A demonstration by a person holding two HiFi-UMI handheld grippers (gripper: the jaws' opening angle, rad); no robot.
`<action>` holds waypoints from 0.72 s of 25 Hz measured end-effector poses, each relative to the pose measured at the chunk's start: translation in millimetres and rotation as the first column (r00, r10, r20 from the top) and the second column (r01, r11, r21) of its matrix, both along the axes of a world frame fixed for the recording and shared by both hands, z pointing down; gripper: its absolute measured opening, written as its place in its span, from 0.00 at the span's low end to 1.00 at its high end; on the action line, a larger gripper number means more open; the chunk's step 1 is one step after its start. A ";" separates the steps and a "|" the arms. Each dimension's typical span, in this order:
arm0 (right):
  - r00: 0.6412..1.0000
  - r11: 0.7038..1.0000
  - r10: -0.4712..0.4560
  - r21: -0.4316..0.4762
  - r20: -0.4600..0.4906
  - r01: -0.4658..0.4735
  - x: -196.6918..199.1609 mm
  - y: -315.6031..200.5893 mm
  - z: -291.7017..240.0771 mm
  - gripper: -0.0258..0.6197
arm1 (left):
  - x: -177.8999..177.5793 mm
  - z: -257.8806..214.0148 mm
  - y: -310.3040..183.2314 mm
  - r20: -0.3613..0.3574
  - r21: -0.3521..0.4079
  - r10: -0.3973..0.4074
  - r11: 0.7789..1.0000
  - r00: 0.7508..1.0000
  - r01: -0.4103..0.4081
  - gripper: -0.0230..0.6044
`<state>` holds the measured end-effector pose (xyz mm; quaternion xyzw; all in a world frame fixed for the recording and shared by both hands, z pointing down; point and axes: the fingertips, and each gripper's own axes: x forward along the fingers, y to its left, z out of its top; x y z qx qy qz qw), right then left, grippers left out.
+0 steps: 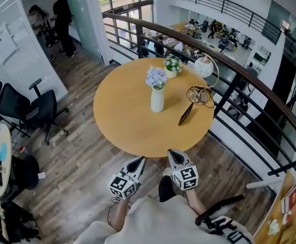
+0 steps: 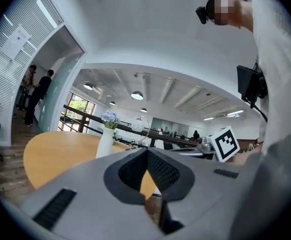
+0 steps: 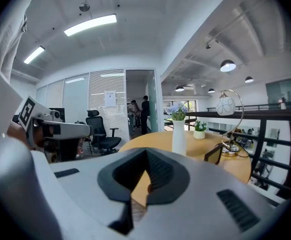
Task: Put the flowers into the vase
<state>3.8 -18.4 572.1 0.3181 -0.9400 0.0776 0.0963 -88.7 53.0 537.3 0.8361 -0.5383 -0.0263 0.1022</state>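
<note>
I see the flowers [image 1: 156, 77] standing in the vase [image 1: 157, 100] on the table [image 1: 122, 116], centre frame. Low in frame, left gripper [image 1: 139, 160] and right gripper [image 1: 173, 153] are clenched, empty, seemingly short of the table.

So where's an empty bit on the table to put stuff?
Left and near of the vase, the table is bare to its edge. The far right is crowded: little plant, lamp, cables, dark panel.

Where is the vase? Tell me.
In the head view, the vase stands upright near the middle of the round table, holding flowers, a potted plant behind it and a lamp to its right.
</note>
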 end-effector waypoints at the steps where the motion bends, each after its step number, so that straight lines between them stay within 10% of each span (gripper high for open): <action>1: 1.000 1.000 0.005 0.000 -0.002 -0.005 3.2 7.6 -0.1 0.05 | 2.1 -0.1 7.8 -0.003 0.003 0.002 1.000 1.000 -0.002 0.05; 18: 1.000 1.000 -0.002 0.028 0.018 0.002 35.6 30.1 -16.6 0.05 | 38.2 -9.1 32.7 -0.002 0.036 -0.001 0.999 1.000 0.001 0.05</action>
